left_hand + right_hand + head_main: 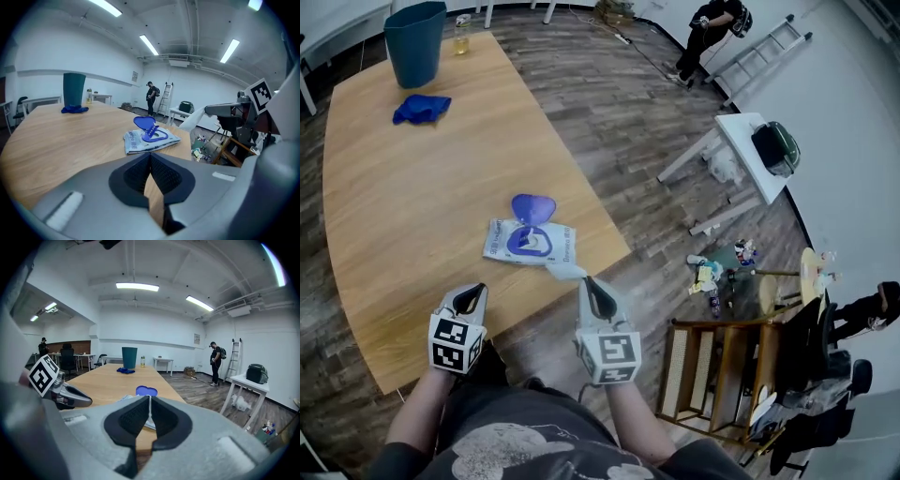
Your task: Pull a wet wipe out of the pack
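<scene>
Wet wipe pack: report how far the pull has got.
Done: lid open, wet wipe drawn out past the edge of the pack. In hand: right gripper, jaws shut on the wipe; left gripper shut, empty. Left: lifting it clear of the pack.

Wipe pack (530,242) lies flat, blue lid (532,206) open, white wipe (566,271) beside it.

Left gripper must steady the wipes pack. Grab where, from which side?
Probably pinch the flat left end seam of the wipes pack, coming in low from the left. The pack lies flat, its open lid lies on the far side, and the right gripper holds the wipe at its near right.
</scene>
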### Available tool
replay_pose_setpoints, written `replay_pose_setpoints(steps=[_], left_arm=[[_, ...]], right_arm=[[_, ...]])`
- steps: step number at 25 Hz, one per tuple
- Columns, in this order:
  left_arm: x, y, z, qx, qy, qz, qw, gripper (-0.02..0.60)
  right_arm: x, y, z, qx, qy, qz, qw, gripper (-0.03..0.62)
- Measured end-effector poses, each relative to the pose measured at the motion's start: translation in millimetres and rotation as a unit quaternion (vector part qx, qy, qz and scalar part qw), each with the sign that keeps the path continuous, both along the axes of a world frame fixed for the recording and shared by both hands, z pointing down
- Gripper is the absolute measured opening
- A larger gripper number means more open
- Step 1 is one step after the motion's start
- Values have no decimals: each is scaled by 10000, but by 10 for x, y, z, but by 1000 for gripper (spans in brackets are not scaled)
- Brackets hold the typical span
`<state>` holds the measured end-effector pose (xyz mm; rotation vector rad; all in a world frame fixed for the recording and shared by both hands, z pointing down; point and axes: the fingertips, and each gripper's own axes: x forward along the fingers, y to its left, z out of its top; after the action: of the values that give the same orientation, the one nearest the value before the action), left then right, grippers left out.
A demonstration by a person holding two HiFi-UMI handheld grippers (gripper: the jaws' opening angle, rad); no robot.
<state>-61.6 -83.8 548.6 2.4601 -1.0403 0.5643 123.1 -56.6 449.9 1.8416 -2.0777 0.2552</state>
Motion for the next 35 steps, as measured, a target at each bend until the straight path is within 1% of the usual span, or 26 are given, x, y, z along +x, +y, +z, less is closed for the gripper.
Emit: replay_pose_setpoints(steps=[3,6,8,12,14,17,22,28,31,35], left_arm=[[99,315,-72,62,-13,-149,9999,18],[144,602,-201,101,94,-475,9988,18],[145,751,-333,207,183,-687,9973,18],[146,994,-607,435,287,-983,9938,18],[162,1133,-706,492,322,-1050,9927,18],[218,1271,-822,587,330,-998,9927,18],[339,1307,-1027,766,427,-870,9923,18],[520,1382,-1227,957,632,-510,9921,18],[473,1496,-1229,942,730,-380,9921,18],[292,1684,-1219,868,865,-274,9921,18]], right_arm=[[163,417,-31,115,-11,-145,9998,5],[386,849,-28,140,6,-199,9997,6],[545,1113,-4,124,18,-203,9997,5],[833,1488,32,80,-16,-148,9999,5],[921,1627,45,58,-94,-140,9998,5],[1010,1730,54,72,-171,-95,9998,5],[1060,1797,-7,159,-350,25,9993,5],[966,1881,-129,260,-340,91,9990,5],[816,2012,-154,278,-361,81,9989,5],[579,2231,-204,323,-261,73,9991,5]])
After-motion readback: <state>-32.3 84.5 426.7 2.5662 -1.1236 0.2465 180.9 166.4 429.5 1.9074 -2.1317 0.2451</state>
